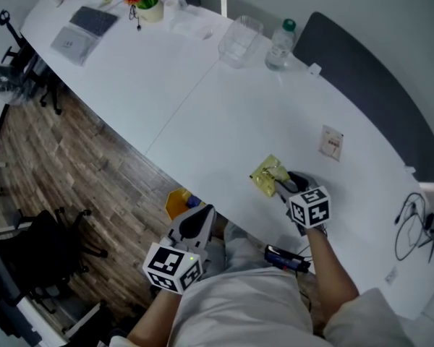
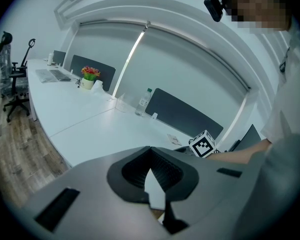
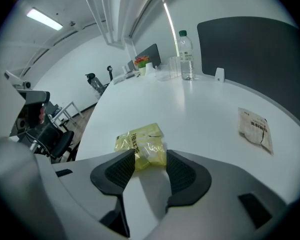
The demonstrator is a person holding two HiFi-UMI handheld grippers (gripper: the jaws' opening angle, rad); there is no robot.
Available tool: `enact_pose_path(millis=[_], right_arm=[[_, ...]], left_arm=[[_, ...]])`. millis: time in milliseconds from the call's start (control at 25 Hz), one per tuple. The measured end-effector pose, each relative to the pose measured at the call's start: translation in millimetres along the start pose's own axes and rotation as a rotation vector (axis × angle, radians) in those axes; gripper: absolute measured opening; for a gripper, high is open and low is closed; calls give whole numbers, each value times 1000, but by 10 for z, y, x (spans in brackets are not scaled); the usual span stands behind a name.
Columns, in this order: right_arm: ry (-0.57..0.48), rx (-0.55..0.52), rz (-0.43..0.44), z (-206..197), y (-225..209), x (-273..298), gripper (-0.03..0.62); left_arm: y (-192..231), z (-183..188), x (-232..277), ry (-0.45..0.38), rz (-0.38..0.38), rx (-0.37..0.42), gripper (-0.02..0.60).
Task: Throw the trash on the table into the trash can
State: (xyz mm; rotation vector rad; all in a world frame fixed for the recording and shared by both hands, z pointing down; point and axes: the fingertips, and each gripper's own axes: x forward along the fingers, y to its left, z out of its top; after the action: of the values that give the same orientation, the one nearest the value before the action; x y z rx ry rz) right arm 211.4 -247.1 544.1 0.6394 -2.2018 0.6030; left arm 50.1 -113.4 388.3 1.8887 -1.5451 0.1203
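Note:
A crumpled yellow wrapper (image 1: 269, 174) lies on the white table (image 1: 224, 121) near its front edge. My right gripper (image 1: 283, 186) stands open right behind it. In the right gripper view the yellow wrapper (image 3: 140, 143) has its near end between the two spread pads of that gripper (image 3: 150, 161), and they do not press on it. A flat white packet (image 1: 331, 142) lies further right on the table, and the same packet (image 3: 255, 126) shows in the right gripper view. My left gripper (image 1: 202, 214) hangs below the table edge, fingertips together, nothing held. A yellow bin-like container (image 1: 179, 201) shows under the table beside it.
A water bottle (image 1: 281, 44) and a clear plastic box (image 1: 240, 40) stand at the far edge, before a dark divider panel (image 1: 376, 85). A flowerpot (image 1: 148, 2) and a laptop (image 1: 87, 29) sit far left. Office chairs (image 1: 50, 251) stand on the wooden floor; cables (image 1: 412, 223) lie at right.

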Motion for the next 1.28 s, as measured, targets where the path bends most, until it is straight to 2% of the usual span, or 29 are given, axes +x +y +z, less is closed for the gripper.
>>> enact_pose_path(millis=[80, 280, 880, 1280], right_arm=[[-3, -3, 5, 14, 15, -3, 139], [-33, 7, 40, 85, 81, -30, 93], [-113, 21, 73, 398, 205, -233, 84], [-130, -88, 162, 735, 858, -101, 83]], left_arm=[[0, 3, -10, -3, 4, -2, 2], [15, -10, -37, -9, 15, -8, 2], [29, 83, -177, -66, 39, -11, 0], [367, 119, -772, -144, 155, -52, 2]])
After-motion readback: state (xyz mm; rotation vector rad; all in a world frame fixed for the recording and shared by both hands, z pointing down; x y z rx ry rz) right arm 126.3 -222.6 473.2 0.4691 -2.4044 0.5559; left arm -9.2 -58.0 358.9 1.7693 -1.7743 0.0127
